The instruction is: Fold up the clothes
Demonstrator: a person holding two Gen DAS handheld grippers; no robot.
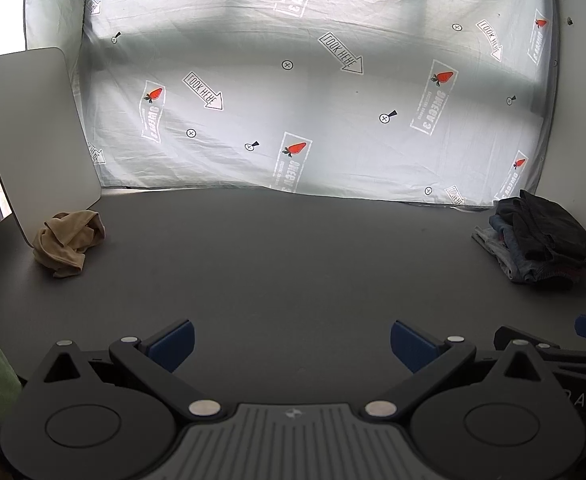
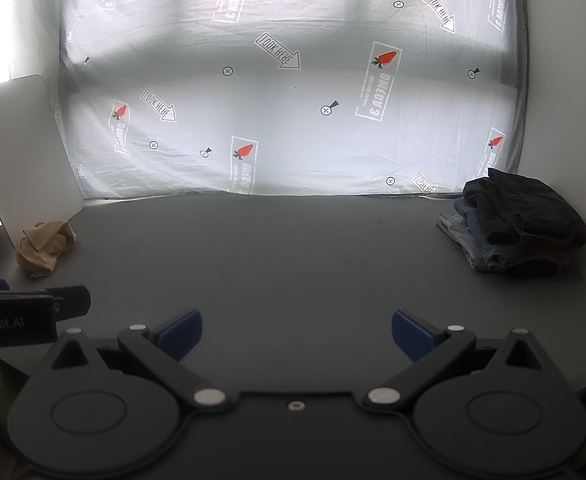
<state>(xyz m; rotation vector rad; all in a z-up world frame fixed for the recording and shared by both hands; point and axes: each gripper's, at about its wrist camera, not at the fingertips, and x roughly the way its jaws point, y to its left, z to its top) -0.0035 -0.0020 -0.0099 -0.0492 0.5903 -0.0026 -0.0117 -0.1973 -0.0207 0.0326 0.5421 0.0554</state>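
- Clothes sit in two places on the dark tabletop (image 1: 293, 264): a crumpled tan garment (image 1: 68, 242) far ahead and to the left of the left hand-held gripper (image 1: 292, 344), and a stack of dark garments (image 2: 521, 222) far ahead and to the right of the right hand-held gripper (image 2: 297, 334).
- Both hand-held grippers hover low over bare tabletop with jaws spread wide, holding nothing.
- The tan garment lies just beside a leaning grey board (image 1: 33, 140); reaching in carelessly could knock the board over.
- Bunched as it is, a pinch may catch several layers at once, so it would lift as a lump rather than spread.
- The stack looks loosely piled; brushing it could topple it.
- A printed sheet (image 1: 313, 92) hangs behind.
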